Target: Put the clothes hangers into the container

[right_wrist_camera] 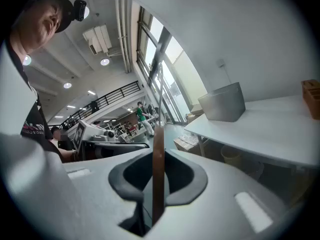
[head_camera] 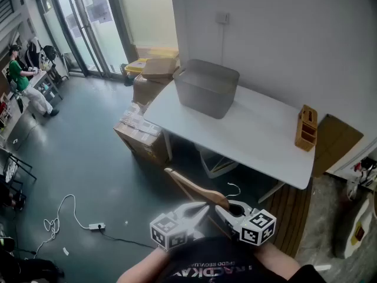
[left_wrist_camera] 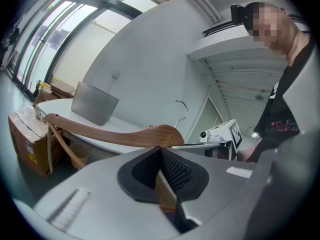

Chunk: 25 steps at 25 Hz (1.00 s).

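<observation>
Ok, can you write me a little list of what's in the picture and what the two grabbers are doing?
Held thing: wooden hanger, in the air, short of the table
Holding it: left gripper and right gripper, fingers shut on it
Goes into: grey container, on the white table
Also there: wooden box near the table's right end; cardboard boxes on the floor

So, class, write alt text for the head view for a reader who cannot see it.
Two handheld grippers, the left gripper and the right gripper, clamp one wooden clothes hanger low in the frame. Beyond it a grey container stands on a white table.
</observation>
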Available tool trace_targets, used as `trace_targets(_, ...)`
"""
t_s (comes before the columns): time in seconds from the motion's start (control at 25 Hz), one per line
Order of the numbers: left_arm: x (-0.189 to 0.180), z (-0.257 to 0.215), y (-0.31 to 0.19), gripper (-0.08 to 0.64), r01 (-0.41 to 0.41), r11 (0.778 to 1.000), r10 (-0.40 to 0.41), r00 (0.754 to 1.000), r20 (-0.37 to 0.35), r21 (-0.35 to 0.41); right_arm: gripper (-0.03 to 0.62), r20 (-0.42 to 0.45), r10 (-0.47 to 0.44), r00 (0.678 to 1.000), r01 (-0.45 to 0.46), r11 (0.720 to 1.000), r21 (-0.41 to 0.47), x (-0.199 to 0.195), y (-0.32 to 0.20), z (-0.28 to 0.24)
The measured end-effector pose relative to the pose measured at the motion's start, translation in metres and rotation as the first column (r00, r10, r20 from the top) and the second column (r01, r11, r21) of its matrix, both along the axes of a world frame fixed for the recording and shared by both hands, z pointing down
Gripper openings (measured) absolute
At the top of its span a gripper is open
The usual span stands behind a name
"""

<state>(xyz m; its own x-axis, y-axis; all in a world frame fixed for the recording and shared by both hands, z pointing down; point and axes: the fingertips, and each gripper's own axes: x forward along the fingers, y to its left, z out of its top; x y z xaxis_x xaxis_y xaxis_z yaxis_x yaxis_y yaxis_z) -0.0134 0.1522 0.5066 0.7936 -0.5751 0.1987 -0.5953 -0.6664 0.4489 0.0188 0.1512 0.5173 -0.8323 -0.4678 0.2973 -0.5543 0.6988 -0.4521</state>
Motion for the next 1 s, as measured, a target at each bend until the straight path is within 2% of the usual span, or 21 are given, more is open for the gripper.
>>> trace_targets(1.0, -0.013, 0.008, -0.016, -0.002, 0.014, 1.0, -0.014, 1.0, 0.0, -0.018, 0.057, -0.002, 0.011, 1.0, -0.011, 1.0, -0.012, -0.007, -0.022, 0.004)
